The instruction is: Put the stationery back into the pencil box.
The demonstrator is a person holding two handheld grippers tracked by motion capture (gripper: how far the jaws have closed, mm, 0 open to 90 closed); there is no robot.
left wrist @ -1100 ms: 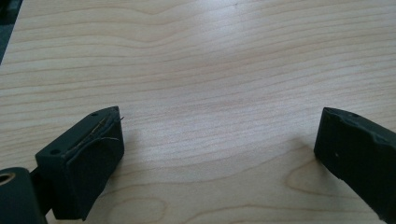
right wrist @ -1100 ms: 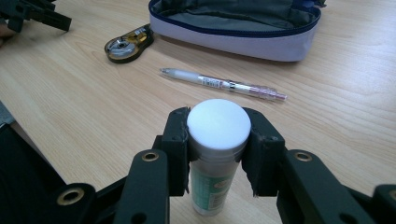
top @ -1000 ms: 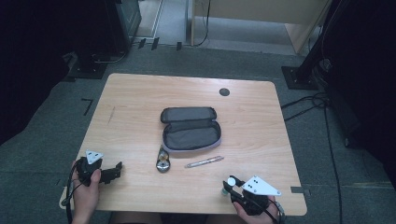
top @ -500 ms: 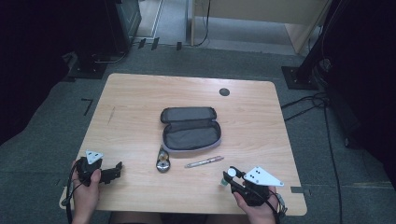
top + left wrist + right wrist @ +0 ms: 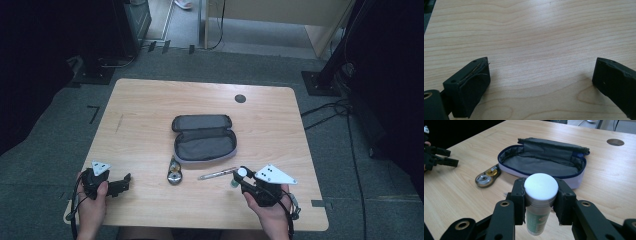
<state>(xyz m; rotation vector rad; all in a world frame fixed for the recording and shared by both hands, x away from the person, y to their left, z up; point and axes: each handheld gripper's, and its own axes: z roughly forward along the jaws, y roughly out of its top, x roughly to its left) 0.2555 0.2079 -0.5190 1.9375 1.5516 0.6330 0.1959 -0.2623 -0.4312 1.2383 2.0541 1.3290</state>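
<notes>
Jaws of the right gripper (image 5: 541, 202) clamp a white-capped tube (image 5: 539, 205), its lower end cut off; left gripper (image 5: 541, 82) jaws stand apart over bare desk (image 5: 536, 37).

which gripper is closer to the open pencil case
Right. The right gripper, shut on a glue stick, sits just below the pencil case; the left gripper is off at the table's near-left edge.

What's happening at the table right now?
The right gripper is shut on a white-capped glue stick, held upright just in front of the open pencil case. A correction tape and a pen lie on the table near the case. The left gripper is open over bare wood.
</notes>
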